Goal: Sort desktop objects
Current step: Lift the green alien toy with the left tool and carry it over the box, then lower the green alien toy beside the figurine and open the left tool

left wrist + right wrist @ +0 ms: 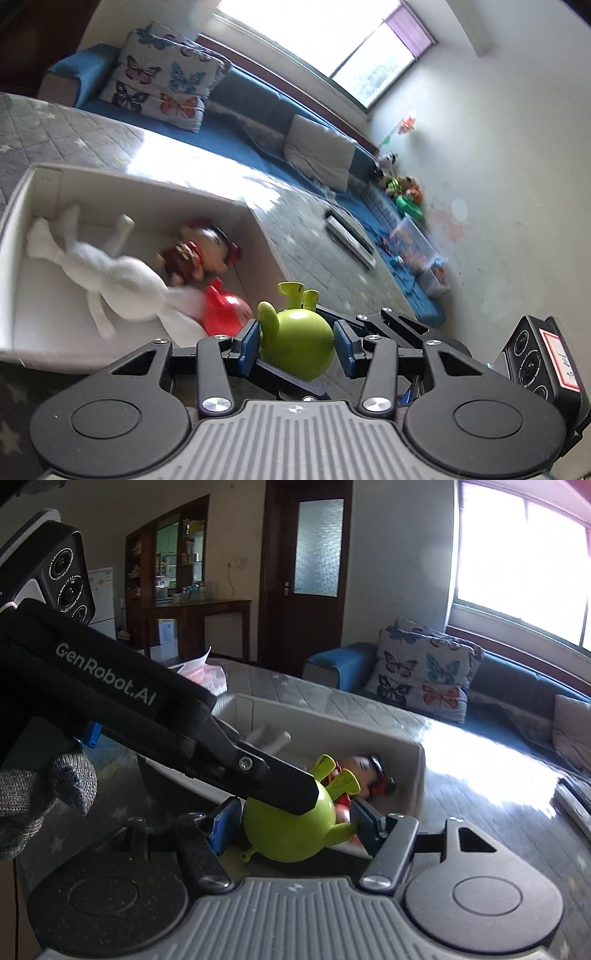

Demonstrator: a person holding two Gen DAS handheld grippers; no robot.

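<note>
A round green toy [295, 339] with stubby limbs hangs just in front of an open white box [147, 181]. My left gripper [297, 341] is shut on it, its blue pads pressed on both flanks. In the right wrist view my right gripper [293, 825] is shut on the same green toy [288, 834] from another side, while the left gripper's finger [277, 779] lies across its top. A gloved hand [37, 797] holds the left gripper. Inside the box lie a white plush figure [110, 273], a dark-haired doll [199, 254] and a red toy [221, 306].
The box [332, 716] rests on a grey quilted star-print surface [74, 129]. Beyond it stands a blue sofa with a butterfly cushion [166, 77]. Loose toys [406, 192] and a clear bin [413, 240] line the wall. A pink bag [207, 675] lies behind the box.
</note>
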